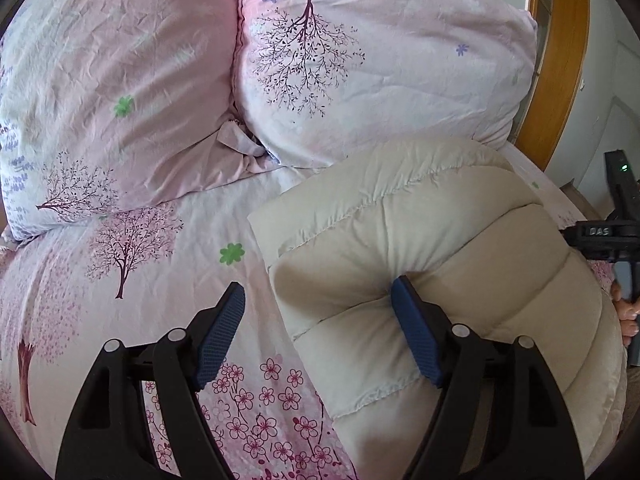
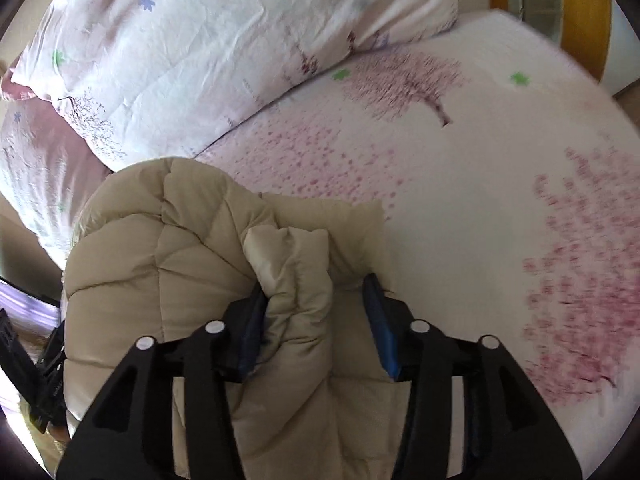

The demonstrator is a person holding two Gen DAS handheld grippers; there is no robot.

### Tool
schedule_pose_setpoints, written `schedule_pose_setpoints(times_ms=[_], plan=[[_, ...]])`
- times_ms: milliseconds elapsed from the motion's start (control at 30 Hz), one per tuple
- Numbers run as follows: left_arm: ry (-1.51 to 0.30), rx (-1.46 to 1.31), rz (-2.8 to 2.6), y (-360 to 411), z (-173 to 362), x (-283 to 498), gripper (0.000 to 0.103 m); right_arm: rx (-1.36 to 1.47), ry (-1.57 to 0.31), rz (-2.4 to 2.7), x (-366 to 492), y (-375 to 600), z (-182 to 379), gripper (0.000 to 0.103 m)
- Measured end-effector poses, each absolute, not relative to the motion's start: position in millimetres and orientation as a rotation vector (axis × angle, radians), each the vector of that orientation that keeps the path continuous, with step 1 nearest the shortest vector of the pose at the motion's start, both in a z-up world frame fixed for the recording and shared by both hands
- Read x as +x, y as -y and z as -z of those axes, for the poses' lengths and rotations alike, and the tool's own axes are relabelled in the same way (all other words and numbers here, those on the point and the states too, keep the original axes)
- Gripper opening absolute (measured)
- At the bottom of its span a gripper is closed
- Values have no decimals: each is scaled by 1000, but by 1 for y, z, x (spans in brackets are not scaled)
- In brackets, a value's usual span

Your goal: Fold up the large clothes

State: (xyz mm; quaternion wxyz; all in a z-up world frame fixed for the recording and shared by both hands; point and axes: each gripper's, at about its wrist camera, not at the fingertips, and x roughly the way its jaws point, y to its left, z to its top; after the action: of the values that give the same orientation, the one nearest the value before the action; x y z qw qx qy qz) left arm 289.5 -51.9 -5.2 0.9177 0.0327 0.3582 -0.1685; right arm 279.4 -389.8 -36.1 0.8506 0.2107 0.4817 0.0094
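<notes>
Left gripper [image 1: 318, 330] spread wide, one finger denting the folded coat [image 1: 440, 248]; right gripper [image 2: 320, 316] also wide, a coat fold between its fingers, on the bed [image 1: 120, 240]

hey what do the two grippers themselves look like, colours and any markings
Both grippers, left gripper and right gripper, have black plastic frames with triangular cutouts, silver round pivot pins, and blue textured pads on the fingers. Seen from the left wrist, the right unit's black body shows white lettering and a small green light.
</notes>
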Motion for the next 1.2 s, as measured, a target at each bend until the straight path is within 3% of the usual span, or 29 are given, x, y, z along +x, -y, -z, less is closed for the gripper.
schedule_pose_setpoints(times_ms=[233,533,700,900,1200], plan=[[-748,30,353,47,6,290,77,301,-815,-104,231,360,-21,42],[-747,-46,387,40,7,291,77,300,-1018,-136,254,346,32,43],[-687,-123,427,26,-24,249,76,336,-926,-190,223,353,13,43],[-591,-23,532,54,-49,171,76,345,-823,-318,152,352,1,43],[-730,140,535,101,-10,157,78,285,-900,-287,135,323,41,50]])
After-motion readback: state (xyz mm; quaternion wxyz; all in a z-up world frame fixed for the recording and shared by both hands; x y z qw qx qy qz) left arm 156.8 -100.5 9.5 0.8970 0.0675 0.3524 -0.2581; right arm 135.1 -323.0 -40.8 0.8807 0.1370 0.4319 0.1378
